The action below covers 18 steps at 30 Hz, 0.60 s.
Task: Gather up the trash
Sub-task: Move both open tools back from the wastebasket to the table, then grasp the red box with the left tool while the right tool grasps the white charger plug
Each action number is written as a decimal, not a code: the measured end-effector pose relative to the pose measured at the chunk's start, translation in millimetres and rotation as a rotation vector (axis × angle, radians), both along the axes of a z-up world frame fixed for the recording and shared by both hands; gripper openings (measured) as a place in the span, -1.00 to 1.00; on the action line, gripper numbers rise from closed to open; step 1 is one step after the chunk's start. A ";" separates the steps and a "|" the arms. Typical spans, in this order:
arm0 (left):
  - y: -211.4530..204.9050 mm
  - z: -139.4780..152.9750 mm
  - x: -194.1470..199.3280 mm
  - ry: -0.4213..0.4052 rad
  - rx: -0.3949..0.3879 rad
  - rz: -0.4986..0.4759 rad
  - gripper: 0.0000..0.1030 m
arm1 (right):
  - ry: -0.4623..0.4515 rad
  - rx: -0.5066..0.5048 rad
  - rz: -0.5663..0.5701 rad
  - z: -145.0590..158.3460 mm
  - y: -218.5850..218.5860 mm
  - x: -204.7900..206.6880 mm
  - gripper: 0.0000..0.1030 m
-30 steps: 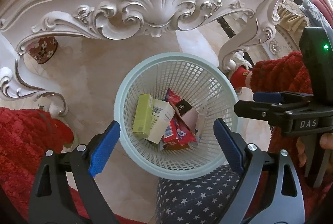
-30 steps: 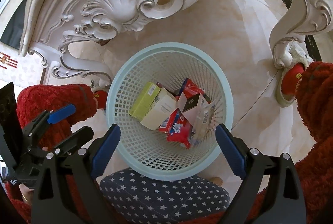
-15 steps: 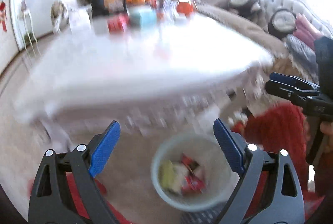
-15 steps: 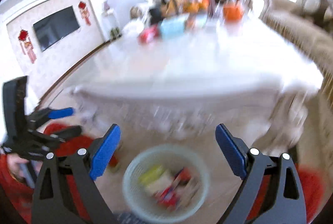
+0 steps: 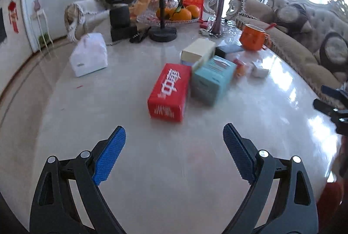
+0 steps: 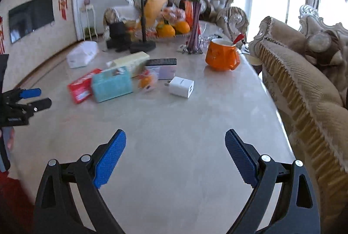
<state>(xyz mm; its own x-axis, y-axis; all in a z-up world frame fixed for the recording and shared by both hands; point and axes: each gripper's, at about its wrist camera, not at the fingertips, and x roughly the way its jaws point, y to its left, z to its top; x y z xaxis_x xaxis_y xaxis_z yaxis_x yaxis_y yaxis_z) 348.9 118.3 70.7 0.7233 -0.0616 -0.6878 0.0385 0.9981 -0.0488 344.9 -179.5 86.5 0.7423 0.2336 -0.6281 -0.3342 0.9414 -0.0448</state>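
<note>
From the left wrist view, the left gripper [image 5: 174, 147] stood spread wide over a glossy marble table [image 5: 152, 179], its two ribbed blue pads [image 5: 109, 156] holding nothing and touching nothing. Straight ahead of it lay one red box [image 5: 168, 92] with white characters, rectangular and cardboard-like. Just beyond and to the right, touching it or nearly so, sat one teal box [image 5: 212, 80], and behind that one cream box [image 5: 199, 52]. Further right stood one orange mug [image 5: 253, 37], round and shiny. Ahead to the left, well apart from the boxes, sat one white bag [image 5: 90, 57], soft and crumpled. Far ahead, a glass tray held several oranges [image 5: 182, 13], with one slim purple vase [image 5: 218, 14] of red roses beside it. At the far right edge the tips of the right gripper [image 5: 328, 99] showed.

From the right wrist view, the right gripper [image 6: 175, 152] was likewise spread wide and empty above the bare tabletop [image 6: 174, 125]. Ahead and slightly right lay one white charger block [image 6: 181, 87], smooth and square. Ahead to the left sat the teal box [image 6: 112, 86], the red box [image 6: 81, 88] beside it, and a small clear packet [image 6: 148, 81] with orange contents, too blurred to identify. The orange mug [image 6: 221, 56] stood further ahead, to the right. The left gripper [image 6: 32, 96] showed at the far left, parted. A tasselled beige sofa [image 6: 304, 92] ran along the right.
</note>
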 end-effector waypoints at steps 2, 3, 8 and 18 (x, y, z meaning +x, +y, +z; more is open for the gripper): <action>3.9 -7.0 18.2 0.025 -0.005 0.002 0.72 | 0.030 -0.002 0.004 -5.7 2.3 24.5 0.71; 6.4 -11.0 28.2 0.036 0.004 0.000 0.72 | 0.041 -0.005 0.003 -8.1 4.3 37.3 0.71; 7.4 -27.0 59.5 0.081 0.042 -0.039 0.72 | 0.094 -0.064 0.012 -21.7 20.7 79.7 0.71; 8.6 -35.3 97.1 0.109 0.035 -0.037 0.72 | 0.132 -0.128 0.025 -37.9 45.7 127.5 0.71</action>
